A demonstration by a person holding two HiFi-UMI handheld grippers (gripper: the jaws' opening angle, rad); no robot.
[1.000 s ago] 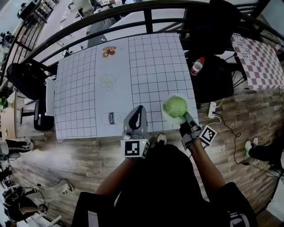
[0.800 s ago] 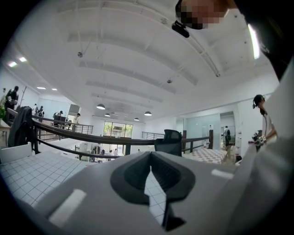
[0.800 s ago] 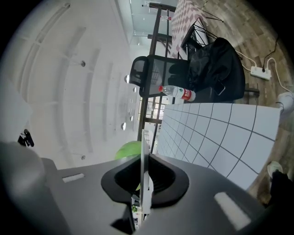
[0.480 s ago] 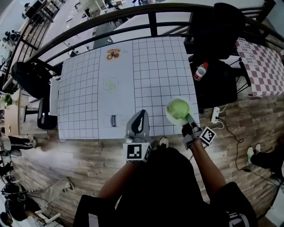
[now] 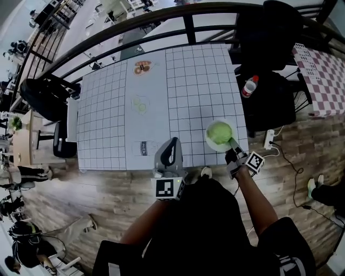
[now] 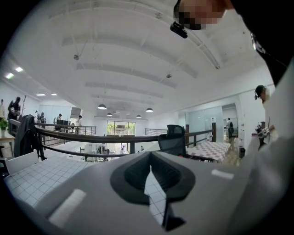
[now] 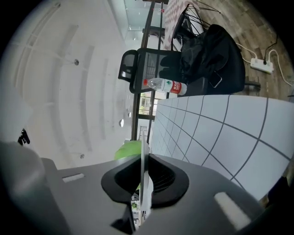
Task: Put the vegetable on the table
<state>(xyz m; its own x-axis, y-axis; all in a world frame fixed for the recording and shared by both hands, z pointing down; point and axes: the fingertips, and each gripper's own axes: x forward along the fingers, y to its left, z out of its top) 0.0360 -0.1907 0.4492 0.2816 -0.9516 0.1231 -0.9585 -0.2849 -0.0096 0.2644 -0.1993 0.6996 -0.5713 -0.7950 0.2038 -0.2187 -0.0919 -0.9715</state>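
Note:
A round green vegetable (image 5: 220, 131) lies on a white plate (image 5: 210, 143) over the near right corner of the grid-patterned table (image 5: 199, 81). My right gripper (image 5: 232, 144) is shut on the plate's near rim. In the right gripper view the thin white plate edge (image 7: 143, 156) stands between the shut jaws of the right gripper (image 7: 141, 183), with the vegetable (image 7: 126, 149) behind it. My left gripper (image 5: 172, 141) hangs over the table's front edge, shut with nothing in it. The left gripper (image 6: 150, 172) points across the table at the railing.
Printed food pictures (image 5: 143, 67) (image 5: 141, 104) (image 5: 144, 148) lie along the table's middle strip. A water bottle (image 5: 248, 86) (image 7: 165, 85) rests on a black chair at the right. A power strip (image 5: 268, 139) lies on the wooden floor. A black railing (image 5: 161, 16) runs behind the table.
The plate with the vegetable has dropped a little toward the table's near right corner, still in my right gripper. The left gripper has kept its place at the front edge.

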